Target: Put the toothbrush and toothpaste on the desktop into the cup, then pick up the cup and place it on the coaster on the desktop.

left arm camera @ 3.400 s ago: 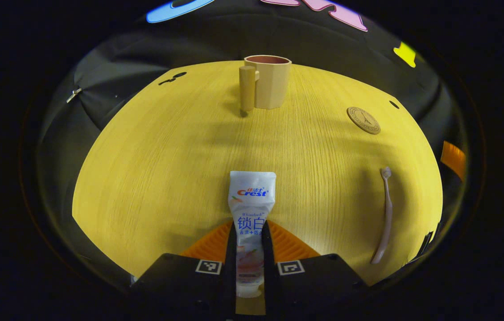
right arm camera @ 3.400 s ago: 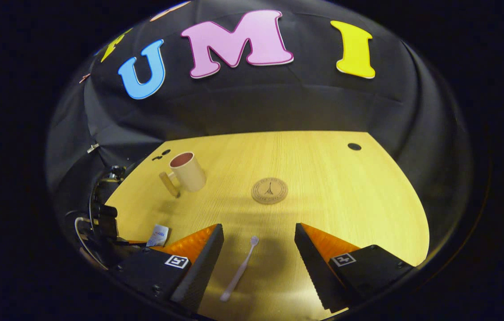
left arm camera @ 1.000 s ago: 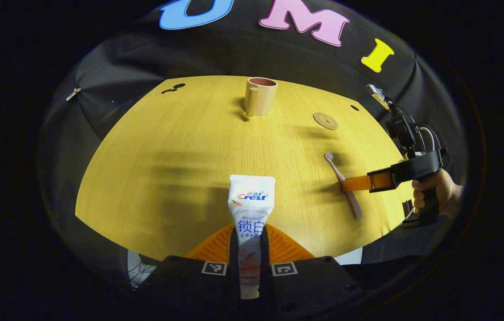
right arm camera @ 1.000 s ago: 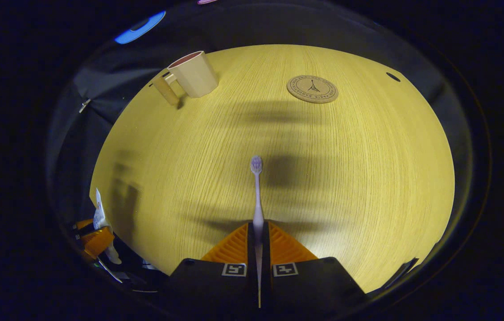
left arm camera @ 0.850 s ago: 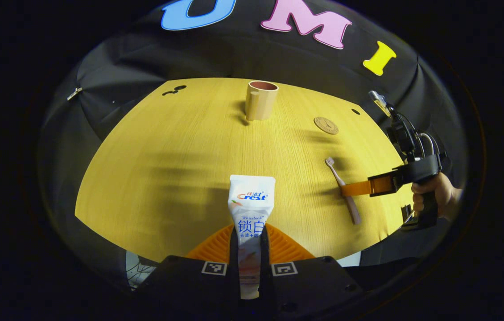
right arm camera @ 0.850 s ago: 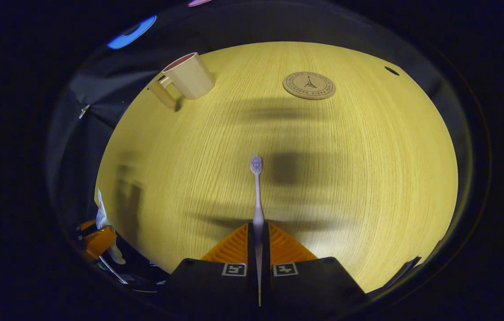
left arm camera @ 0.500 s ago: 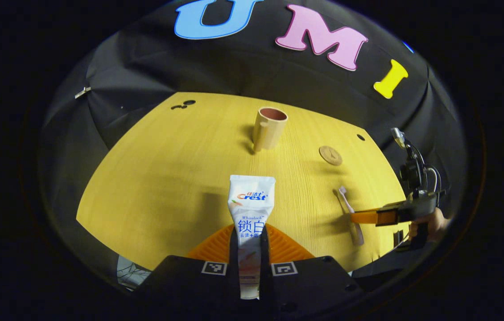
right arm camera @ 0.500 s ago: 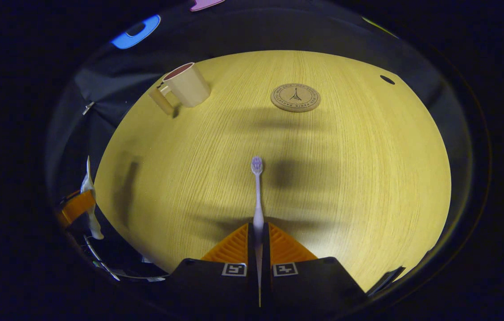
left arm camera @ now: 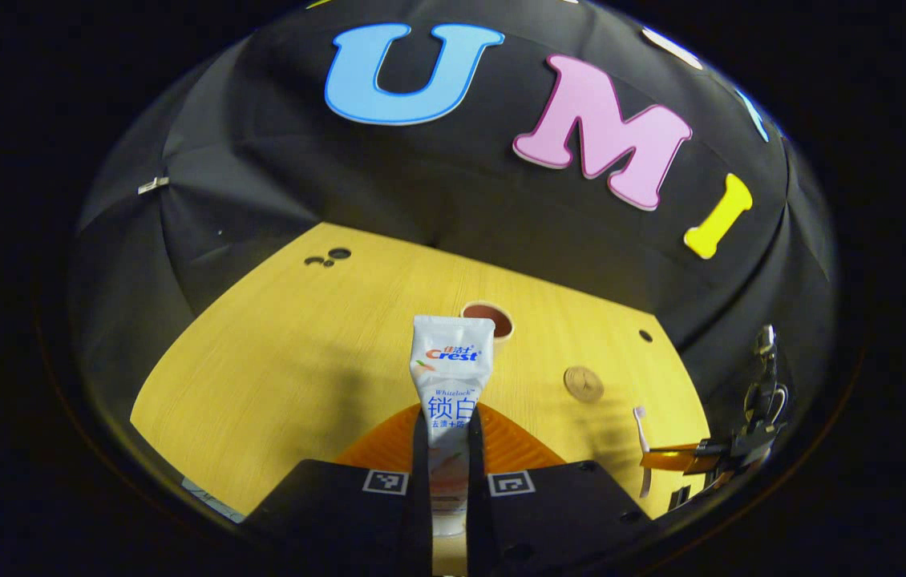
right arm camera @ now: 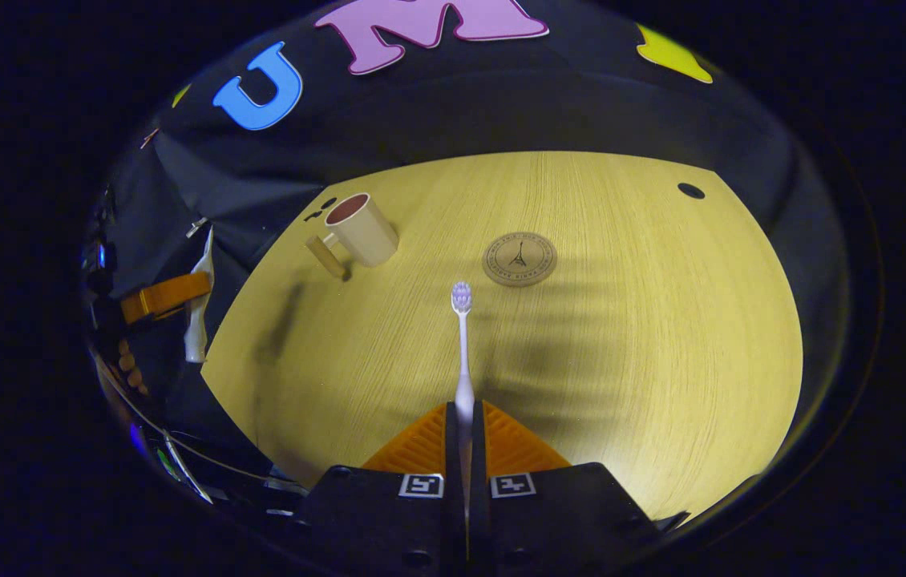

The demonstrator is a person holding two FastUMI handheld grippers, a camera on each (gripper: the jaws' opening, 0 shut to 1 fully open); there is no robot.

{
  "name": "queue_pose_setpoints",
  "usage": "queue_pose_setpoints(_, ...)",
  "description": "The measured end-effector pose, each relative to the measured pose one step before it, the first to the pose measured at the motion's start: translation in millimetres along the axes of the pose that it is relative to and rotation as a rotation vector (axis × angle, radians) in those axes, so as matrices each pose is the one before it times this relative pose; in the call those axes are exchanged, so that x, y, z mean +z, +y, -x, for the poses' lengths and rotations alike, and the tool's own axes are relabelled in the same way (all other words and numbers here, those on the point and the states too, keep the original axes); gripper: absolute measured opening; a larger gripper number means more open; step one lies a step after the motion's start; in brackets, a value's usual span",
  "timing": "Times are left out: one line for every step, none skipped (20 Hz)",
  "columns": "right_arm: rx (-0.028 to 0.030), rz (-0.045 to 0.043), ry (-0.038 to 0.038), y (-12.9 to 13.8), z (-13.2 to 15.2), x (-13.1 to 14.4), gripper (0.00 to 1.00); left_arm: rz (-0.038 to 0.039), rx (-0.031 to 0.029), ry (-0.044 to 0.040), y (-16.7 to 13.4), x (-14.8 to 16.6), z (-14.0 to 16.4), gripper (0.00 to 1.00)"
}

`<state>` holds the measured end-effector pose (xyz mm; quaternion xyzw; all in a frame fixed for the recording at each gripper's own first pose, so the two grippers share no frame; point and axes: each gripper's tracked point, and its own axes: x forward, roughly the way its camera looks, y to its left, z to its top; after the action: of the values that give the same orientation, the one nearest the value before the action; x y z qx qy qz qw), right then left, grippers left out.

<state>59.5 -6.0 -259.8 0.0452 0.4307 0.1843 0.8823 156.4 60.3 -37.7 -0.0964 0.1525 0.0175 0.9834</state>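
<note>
My left gripper is shut on a white toothpaste tube, held well above the yellow desktop. Behind the tube's top edge peeks the beige cup with a dark red inside. My right gripper is shut on the handle of a pale toothbrush, bristles pointing forward, lifted off the desk. In the right gripper view the cup stands upright at far left, its handle toward me, and the round coaster lies right of it. The left gripper with the tube shows at the left edge.
The coaster lies right of the cup in the left gripper view, and the right gripper with the toothbrush hangs at the desk's right edge. A small dark hole marks the far right corner. Black cloth walls close the back.
Both grippers have risen from the desk with their objects, and both views have tilted up. The cup and coaster now look smaller and farther away.
</note>
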Motion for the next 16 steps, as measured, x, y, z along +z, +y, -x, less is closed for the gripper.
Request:
queue_pose_setpoints(0.00649,0.00259,-0.01645,-1.29,3.19,5.58,0.07,-0.00024,-0.00616,-0.02710,-3.85,13.12,-7.81,0.22)
queue_pose_setpoints(0.00326,0.00526,-0.01618,-2.06,1.18,6.82,0.07,0.00161,-0.00438,-0.02694,-5.21,16.02,-8.46,0.22)
queue_pose_setpoints(0.00309,0.00436,-0.01071,-1.65,1.26,4.81,0.07,-0.00280,-0.00047,-0.02739,-2.30,11.64,-6.20,0.22)
queue_pose_setpoints(0.00399,0.00320,-0.01216,-1.51,-0.69,5.27,0.07,-0.00928,0.00140,-0.02810,-2.11,13.92,-9.20,0.22)
queue_pose_setpoints(0.00300,0.00296,-0.01033,-1.22,-0.77,3.78,0.07,-0.00642,-0.00288,-0.02452,-2.98,12.26,-10.35,0.27)
queue_pose_setpoints(0.00318,0.00367,-0.00873,-2.00,-1.82,3.88,0.06,-0.00049,-0.01133,-0.01790,-5.70,9.49,-9.35,0.22)
queue_pose_setpoints(0.00021,0.00335,-0.00515,-2.43,-3.54,1.48,0.07,0.00436,-0.01421,-0.01804,-3.58,7.63,-9.96,0.21)
queue_pose_setpoints(0.00180,-0.00111,-0.00230,-1.74,-2.11,1.87,0.06,0.00600,-0.01172,-0.02050,-2.94,7.37,-10.16,0.22)
queue_pose_setpoints(-0.00099,-0.00498,-0.00495,-1.41,-1.94,2.35,0.07,0.00608,-0.01084,-0.01718,-3.05,5.87,-11.48,0.21)
queue_pose_setpoints(-0.00075,-0.00711,-0.00528,-1.17,-1.12,3.33,0.07,0.00818,-0.00675,-0.01814,-2.37,5.78,-10.85,0.22)
queue_pose_setpoints(0.00287,-0.01045,-0.01188,0.06,-0.56,4.37,0.06,0.01259,-0.00872,-0.01869,-2.67,4.42,-11.31,0.22)
queue_pose_setpoints(-0.00135,-0.00640,-0.00390,-1.54,-1.16,1.63,0.06,0.01939,-0.00634,-0.02349,-2.36,3.58,-14.27,0.21)
queue_pose_setpoints(-0.00060,-0.00831,-0.00006,-1.57,-0.99,0.45,0.06,0.01585,0.00153,-0.02192,-0.14,1.95,-10.79,0.21)
queue_pose_setpoints(-0.00085,-0.00748,0.00234,-1.48,-1.69,0.37,0.06,0.02301,-0.00125,-0.01736,-0.66,-1.14,-11.18,0.21)
queue_pose_setpoints(-0.00417,-0.00406,0.00258,-2.61,-1.10,0.01,0.06,0.02664,-0.00322,-0.00868,-1.08,-2.85,-11.71,0.22)
queue_pose_setpoints(-0.00411,-0.00228,-0.00016,-2.86,-1.52,1.07,0.06,0.01890,-0.00029,-0.00495,1.32,-4.83,-10.21,0.21)
